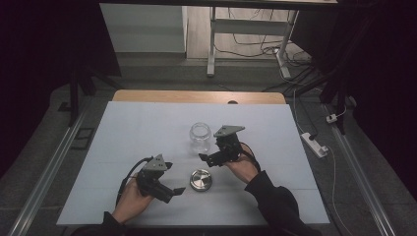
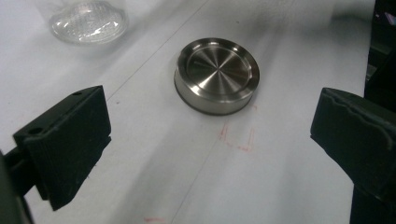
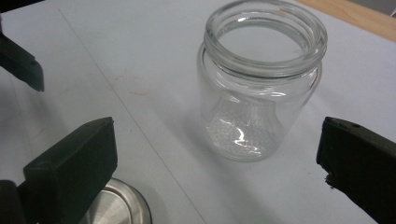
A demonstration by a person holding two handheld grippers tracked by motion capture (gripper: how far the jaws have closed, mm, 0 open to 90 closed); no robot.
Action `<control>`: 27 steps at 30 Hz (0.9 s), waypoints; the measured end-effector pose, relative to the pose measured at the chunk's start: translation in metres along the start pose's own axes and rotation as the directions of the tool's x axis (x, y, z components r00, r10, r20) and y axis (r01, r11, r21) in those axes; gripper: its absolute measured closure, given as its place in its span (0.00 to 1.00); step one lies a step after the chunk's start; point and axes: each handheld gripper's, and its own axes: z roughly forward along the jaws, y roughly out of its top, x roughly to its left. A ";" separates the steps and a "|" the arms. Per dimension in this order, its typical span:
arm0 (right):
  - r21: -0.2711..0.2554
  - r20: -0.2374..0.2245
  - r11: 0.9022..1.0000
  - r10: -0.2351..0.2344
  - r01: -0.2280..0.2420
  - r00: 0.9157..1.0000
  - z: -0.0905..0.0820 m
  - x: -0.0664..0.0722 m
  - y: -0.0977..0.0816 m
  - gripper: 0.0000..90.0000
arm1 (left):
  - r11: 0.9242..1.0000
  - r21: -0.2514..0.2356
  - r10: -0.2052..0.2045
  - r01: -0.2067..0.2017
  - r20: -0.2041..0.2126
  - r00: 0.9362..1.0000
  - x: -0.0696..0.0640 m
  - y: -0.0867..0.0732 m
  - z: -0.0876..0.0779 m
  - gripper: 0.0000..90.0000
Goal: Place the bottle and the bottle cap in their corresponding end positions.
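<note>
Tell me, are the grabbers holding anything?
No. Both are open and empty: the left gripper faces the metal lid, the right gripper faces the glass jar.

No readable text anywhere (only faint red marks).

Setting: a lab or test room rigged for recording, not a home. The bench (image 1: pixel 147 132) carries a plain white sheet over a wooden top, whose bare edge (image 1: pixel 196 96) shows at 12 o'clock. Dark curtains or panels close in both sides, leaving the bench as the lit area. Grey carpet floor, with metal rails (image 1: pixel 49 167) running along the bench at 9 and 3 o'clock. At 3 o'clock, a white power strip (image 1: pixel 314 143) lies on the floor with loose cables (image 1: pixel 300 73) trailing toward 1 o'clock. At 12 o'clock, the white legs of a height-adjustable desk (image 1: pixel 212 44) stand over more cabling. A pale cabinet (image 1: pixel 142 27) stands at 11 o'clock.
</note>
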 end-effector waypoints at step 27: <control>-0.010 0.010 1.000 -0.005 0.005 1.000 -0.041 0.017 -0.027 0.00 | 0.995 -0.037 -0.094 0.092 -0.072 0.993 0.005 -0.026 -0.037 0.00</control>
